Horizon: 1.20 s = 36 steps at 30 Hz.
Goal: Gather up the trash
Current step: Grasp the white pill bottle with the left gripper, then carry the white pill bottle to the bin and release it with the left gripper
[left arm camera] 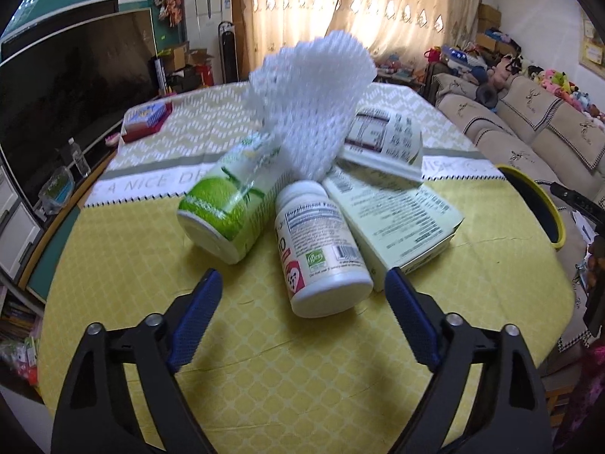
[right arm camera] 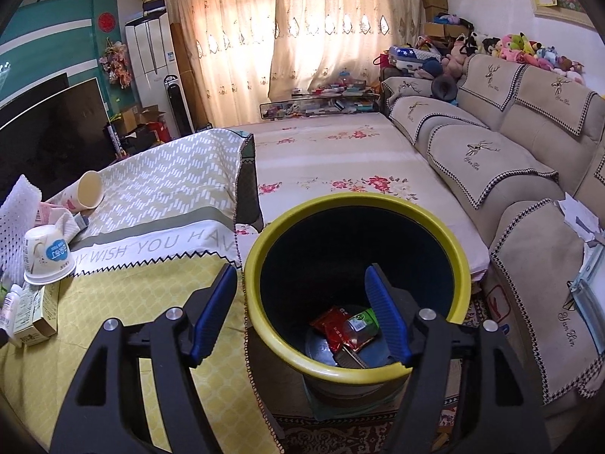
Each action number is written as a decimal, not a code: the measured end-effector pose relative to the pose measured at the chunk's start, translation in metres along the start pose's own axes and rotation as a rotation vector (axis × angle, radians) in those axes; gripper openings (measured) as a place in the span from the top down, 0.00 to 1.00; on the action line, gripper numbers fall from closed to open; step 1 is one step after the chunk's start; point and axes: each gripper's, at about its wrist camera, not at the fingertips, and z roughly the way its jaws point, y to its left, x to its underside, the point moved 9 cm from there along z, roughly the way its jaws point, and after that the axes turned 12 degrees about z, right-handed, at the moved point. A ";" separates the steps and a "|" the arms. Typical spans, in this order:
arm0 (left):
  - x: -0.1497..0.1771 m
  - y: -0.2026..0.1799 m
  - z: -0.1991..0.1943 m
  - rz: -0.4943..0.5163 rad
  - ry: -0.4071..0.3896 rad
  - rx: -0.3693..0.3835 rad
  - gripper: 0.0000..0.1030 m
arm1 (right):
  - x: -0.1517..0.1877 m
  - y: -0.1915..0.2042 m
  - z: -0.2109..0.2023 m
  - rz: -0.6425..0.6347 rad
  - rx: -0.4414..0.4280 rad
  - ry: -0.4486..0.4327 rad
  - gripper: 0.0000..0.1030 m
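Lying on the yellow tablecloth (left arm camera: 124, 265), a white supplement bottle (left arm camera: 321, 253) points its base between the blue pads of the left gripper (left arm camera: 302, 283), whose jaws stand wide apart with nothing gripped. Touching its left side is a green-labelled cup (left arm camera: 230, 208) tipped over; on its right lies a pale carton (left arm camera: 393, 219), and white foam netting (left arm camera: 310, 113) rises behind. Bare cloth lies open in front of the jaws. The right gripper (right arm camera: 302, 302) hovers empty, jaws apart, over the yellow-rimmed bin (right arm camera: 264, 249) just past the table edge; a red wrapper (right arm camera: 336, 325) and a small bottle (right arm camera: 363, 319) lie at its bottom.
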 end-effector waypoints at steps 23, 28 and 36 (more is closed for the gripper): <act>-0.002 0.000 0.021 -0.019 0.000 0.004 0.54 | 0.006 0.014 -0.001 -0.010 -0.050 0.021 0.35; -0.004 0.009 -0.003 -0.012 -0.038 -0.005 0.55 | 0.006 0.014 -0.005 -0.008 -0.059 0.018 0.35; -0.019 0.014 -0.042 0.002 -0.128 -0.008 0.55 | 0.006 0.019 -0.009 -0.013 -0.075 0.014 0.35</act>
